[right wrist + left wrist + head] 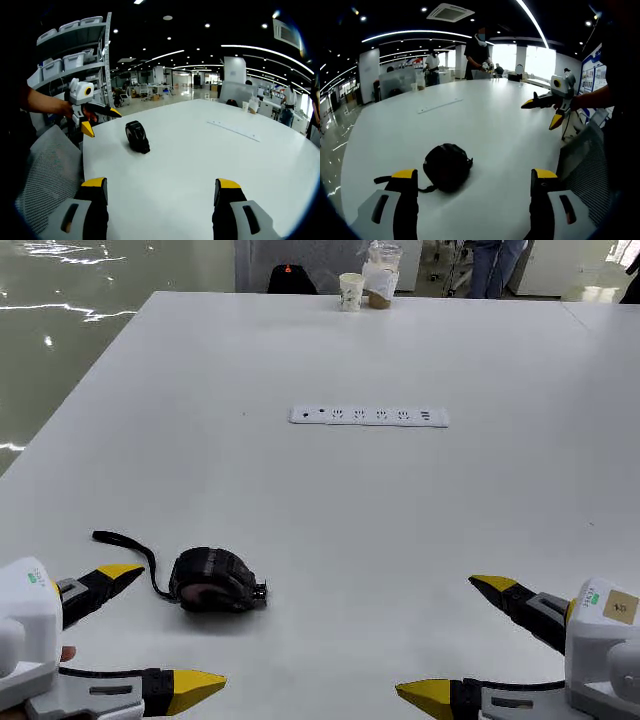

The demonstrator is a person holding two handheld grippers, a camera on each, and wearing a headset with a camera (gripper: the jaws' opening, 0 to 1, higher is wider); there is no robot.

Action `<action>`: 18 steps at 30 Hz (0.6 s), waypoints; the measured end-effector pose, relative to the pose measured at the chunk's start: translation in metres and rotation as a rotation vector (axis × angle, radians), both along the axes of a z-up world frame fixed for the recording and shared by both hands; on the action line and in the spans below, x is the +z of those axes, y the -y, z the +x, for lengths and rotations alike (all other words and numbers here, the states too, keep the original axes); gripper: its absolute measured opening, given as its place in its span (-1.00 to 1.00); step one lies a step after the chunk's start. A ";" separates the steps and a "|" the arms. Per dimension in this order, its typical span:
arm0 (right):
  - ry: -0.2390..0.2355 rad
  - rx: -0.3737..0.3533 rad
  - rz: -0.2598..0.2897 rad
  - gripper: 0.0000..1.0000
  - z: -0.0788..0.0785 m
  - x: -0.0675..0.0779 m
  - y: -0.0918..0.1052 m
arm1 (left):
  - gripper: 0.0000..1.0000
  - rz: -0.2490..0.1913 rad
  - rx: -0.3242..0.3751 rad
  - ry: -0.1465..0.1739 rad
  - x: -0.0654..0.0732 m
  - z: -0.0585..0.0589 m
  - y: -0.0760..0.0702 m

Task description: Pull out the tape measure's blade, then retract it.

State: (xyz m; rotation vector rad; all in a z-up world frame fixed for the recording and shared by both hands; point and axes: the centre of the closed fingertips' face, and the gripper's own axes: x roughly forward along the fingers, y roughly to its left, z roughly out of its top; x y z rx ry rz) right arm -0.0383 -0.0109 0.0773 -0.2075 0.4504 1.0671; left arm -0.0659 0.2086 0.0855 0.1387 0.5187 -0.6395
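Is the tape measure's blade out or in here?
In. The tape measure lies on the white table with no blade extending from its case; just its black strap trails away.

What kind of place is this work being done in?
Probably a large open-plan office or lab: a big white table with a power strip lying on it, a rack of storage bins nearby, and long ceiling strip lights overhead.
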 end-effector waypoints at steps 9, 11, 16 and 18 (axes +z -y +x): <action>0.001 0.038 -0.012 0.68 0.008 -0.005 -0.007 | 0.65 0.021 -0.026 -0.006 -0.003 0.008 -0.004; 0.003 0.050 -0.012 0.66 0.010 -0.006 -0.009 | 0.63 0.032 -0.032 -0.007 -0.004 0.011 -0.005; 0.004 0.080 -0.029 0.58 0.014 -0.010 -0.014 | 0.52 0.052 -0.060 -0.017 -0.007 0.016 -0.007; 0.006 0.090 -0.028 0.57 0.016 -0.010 -0.016 | 0.49 0.059 -0.064 -0.016 -0.007 0.019 -0.008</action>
